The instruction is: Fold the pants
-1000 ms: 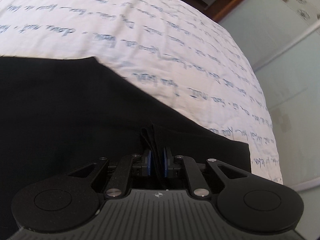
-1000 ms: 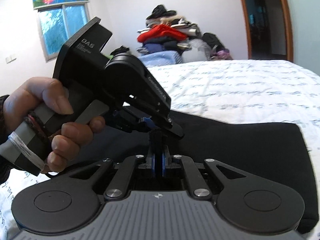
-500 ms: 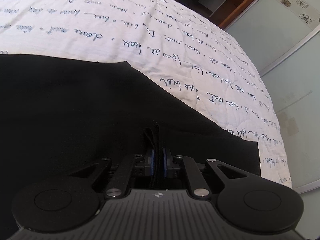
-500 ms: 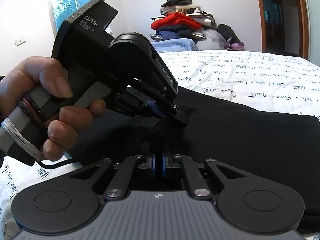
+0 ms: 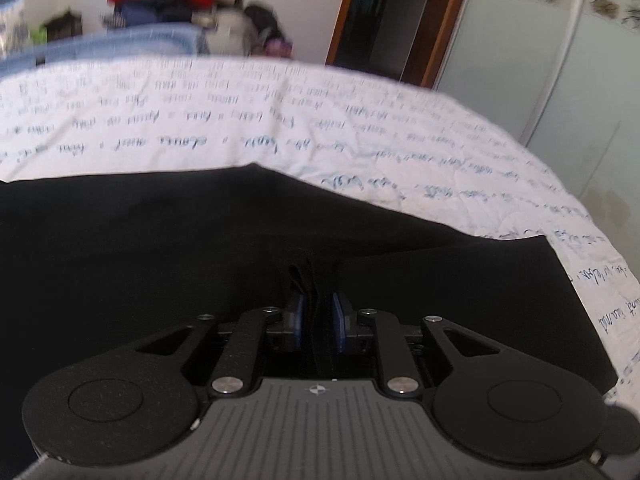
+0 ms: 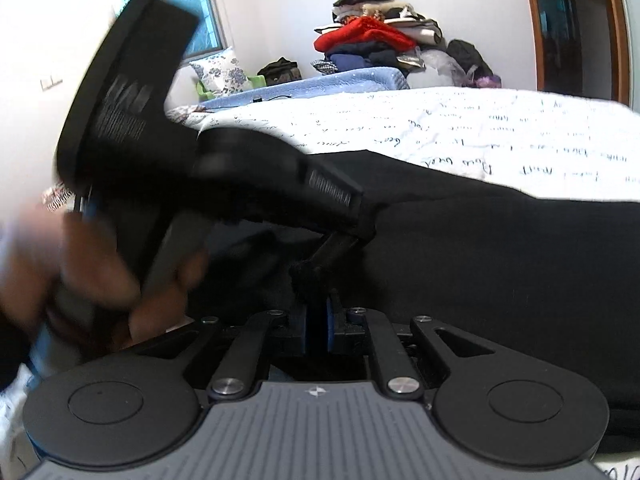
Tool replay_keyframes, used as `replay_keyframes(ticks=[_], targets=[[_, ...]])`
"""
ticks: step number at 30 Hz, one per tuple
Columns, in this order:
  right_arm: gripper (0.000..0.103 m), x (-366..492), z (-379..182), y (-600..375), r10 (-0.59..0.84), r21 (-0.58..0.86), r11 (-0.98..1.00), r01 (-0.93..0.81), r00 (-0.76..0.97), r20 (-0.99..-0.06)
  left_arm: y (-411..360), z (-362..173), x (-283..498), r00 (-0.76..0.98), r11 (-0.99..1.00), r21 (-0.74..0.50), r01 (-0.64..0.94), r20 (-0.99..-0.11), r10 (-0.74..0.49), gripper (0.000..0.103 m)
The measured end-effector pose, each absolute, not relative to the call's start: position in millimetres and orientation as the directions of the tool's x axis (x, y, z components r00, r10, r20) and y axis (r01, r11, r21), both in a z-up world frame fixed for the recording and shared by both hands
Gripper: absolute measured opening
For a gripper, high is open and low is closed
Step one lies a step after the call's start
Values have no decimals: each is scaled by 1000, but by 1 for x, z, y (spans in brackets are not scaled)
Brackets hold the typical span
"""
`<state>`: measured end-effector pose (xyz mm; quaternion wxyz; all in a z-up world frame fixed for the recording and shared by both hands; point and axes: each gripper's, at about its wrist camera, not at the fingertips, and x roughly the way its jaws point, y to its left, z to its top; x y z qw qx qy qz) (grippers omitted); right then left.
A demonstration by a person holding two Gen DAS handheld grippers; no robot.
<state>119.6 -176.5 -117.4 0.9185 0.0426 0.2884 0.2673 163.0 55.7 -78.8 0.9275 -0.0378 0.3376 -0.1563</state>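
Black pants [image 5: 160, 248] lie spread on a white bed with blue script print [image 5: 200, 128]. My left gripper [image 5: 318, 312] is shut on a fold of the pants' edge, the fabric pinched between its blue pads. My right gripper [image 6: 317, 320] is also shut on a bunch of the black pants [image 6: 500, 264]. In the right wrist view the left gripper's body [image 6: 208, 176] and the hand holding it [image 6: 92, 276] are blurred, just left of and above my right fingers.
A pile of clothes [image 6: 376, 44] stands against the far wall beside a blue mattress [image 6: 304, 84]. A dark doorway [image 5: 396, 16] and frosted wardrobe doors [image 5: 540, 52] are to the right. A window [image 6: 188, 24] is at the back left.
The left gripper has tilted upward with the pants held, so the far wall and clothes pile now show. In the right wrist view the left gripper has swung and blurred. Both stay shut.
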Motion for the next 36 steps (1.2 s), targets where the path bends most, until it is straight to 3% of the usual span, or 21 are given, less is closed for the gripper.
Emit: replay_keyframes(ticks=[6,26,30,36], targets=[[8,126,-116,-175,512,225,855,-468,691,-510,70,-76,148,779,957,-192,216,-557,-287,39],[8,132,-119,-179,534,266,844,-467,679,-504,281,13,35,863,907,-278,-316,-483,152,41],[8,133,-120,-178,531,260,845,-467,680,-505,295,23,19,868,857,-368,-360,-468,164,43],[8,130,-119,-174,517,232,852,-469,690,-507,236,4,19,882,877,-410,-250,-470,31,46]])
